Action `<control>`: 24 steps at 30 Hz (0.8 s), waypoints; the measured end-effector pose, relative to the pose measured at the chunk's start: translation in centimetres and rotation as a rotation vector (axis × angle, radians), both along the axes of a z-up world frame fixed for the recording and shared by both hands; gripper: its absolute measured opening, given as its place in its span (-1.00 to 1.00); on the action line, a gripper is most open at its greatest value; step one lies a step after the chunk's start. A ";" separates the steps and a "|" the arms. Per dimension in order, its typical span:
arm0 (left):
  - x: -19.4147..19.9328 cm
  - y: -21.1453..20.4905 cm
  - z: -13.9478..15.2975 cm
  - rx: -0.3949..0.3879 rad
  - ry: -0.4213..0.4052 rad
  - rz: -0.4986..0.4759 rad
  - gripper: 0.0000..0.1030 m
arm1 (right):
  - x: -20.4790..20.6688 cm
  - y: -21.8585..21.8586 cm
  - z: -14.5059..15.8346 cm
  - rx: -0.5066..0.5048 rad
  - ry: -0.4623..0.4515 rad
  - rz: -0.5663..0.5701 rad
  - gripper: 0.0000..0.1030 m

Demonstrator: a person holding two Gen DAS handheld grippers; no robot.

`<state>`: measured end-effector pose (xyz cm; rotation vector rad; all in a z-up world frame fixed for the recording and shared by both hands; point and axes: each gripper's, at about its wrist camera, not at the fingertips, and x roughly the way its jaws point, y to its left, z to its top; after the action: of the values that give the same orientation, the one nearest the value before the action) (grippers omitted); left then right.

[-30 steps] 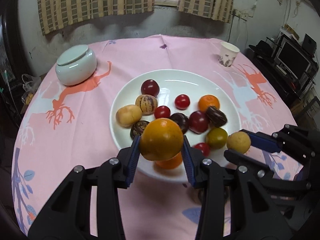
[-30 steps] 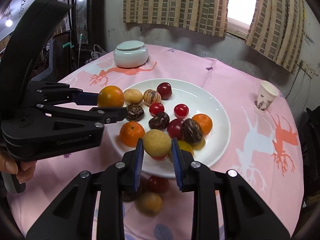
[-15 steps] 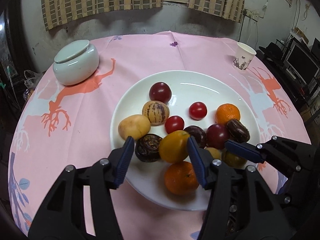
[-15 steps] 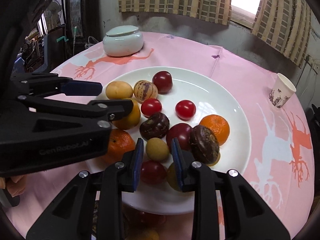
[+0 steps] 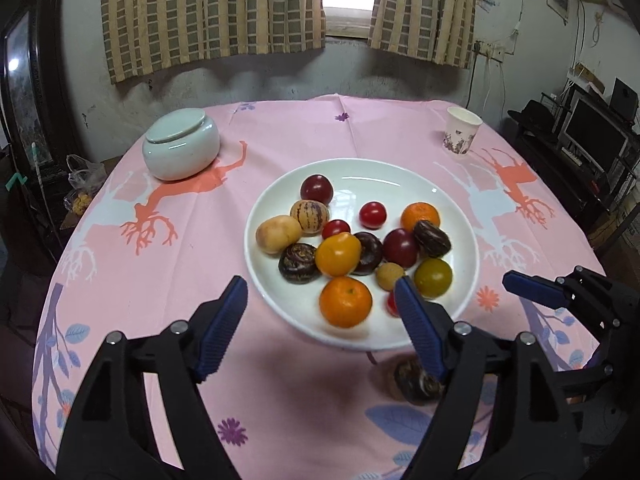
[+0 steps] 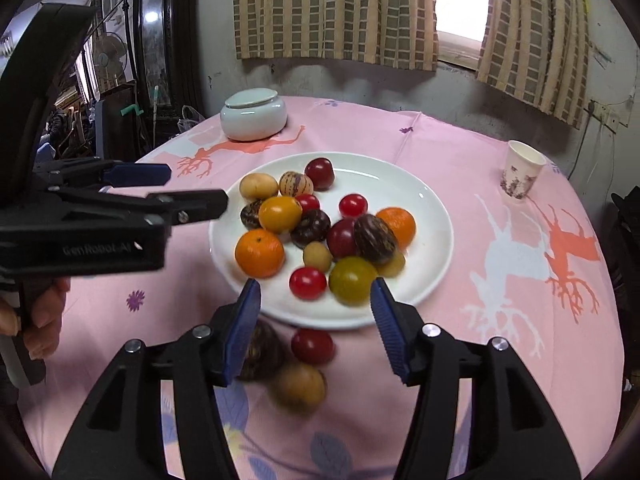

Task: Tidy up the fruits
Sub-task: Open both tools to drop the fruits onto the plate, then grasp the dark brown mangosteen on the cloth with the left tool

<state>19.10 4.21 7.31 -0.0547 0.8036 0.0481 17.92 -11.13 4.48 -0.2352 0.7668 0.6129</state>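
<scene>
- Counter [image 5: 280,136] under a pink cloth printed with deer, reaching far beyond both sets of fingers.
- Left gripper [image 5: 320,322], its blue-padded fingers [image 5: 224,324] spread wide with nothing between them; the near rim of the plate sits in the gap just ahead of the tips.
- Right gripper [image 6: 316,330], its fingers [image 6: 242,334] likewise wide apart and empty, tips just short of the plate's near edge.
- White plate [image 5: 400,176] ahead of both sets of fingers, holding most of the fruit.
- Pale green lidded jar [image 5: 182,149], far ahead and to the left of the left fingers, on the cloth.
- Paper cup [image 5: 462,130], far ahead and to the right, well apart from the plate.
- Mandarin [image 5: 346,301], the plate fruit nearest the left fingertips, between them.
- Yellow-orange tomato [image 5: 338,253] just beyond the mandarin, touching a dark passion fruit [image 5: 298,263] to its left.
- Green-yellow tomato [image 6: 352,280] and red cherry tomato [image 6: 307,283] on the near part of the plate, just ahead of the right fingertips.
- Three fruits off the plate on the cloth, low between the right fingers: a red plum [image 6: 312,345], a dark passion fruit [image 6: 260,356] against the left finger's inner side, and a blurred tan fruit [image 6: 299,388] nearest the camera.
</scene>
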 end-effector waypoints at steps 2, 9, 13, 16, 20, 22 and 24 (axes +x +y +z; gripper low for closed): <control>-1.1 -0.4 0.2 -0.002 -0.002 -0.006 0.58 | -0.7 -0.7 0.0 -0.007 0.014 -0.003 0.16; -3.4 -1.5 -1.5 0.017 0.049 0.002 0.77 | -3.1 -4.0 -0.6 0.037 0.041 -0.059 0.30; -3.8 -2.0 -4.1 -0.001 0.137 0.004 0.77 | -3.6 -5.3 -1.7 0.074 0.071 -0.076 0.40; -3.8 -2.5 -5.3 -0.022 0.170 0.010 0.77 | -3.7 -5.8 -2.1 0.107 0.090 -0.077 0.40; -3.3 -3.6 -6.0 -0.031 0.196 0.006 0.77 | -3.9 -6.1 -2.3 0.128 0.101 -0.062 0.40; -3.0 -4.3 -6.0 -0.024 0.193 0.004 0.77 | -4.0 -6.3 -2.4 0.132 0.103 -0.057 0.40; -2.8 -4.8 -5.9 -0.024 0.189 0.000 0.77 | -3.8 -6.4 -2.7 0.131 0.108 -0.060 0.40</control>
<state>16.33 -0.60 1.43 -0.0734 0.9930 0.0444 14.09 -17.56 1.82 -0.0584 0.8316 0.6198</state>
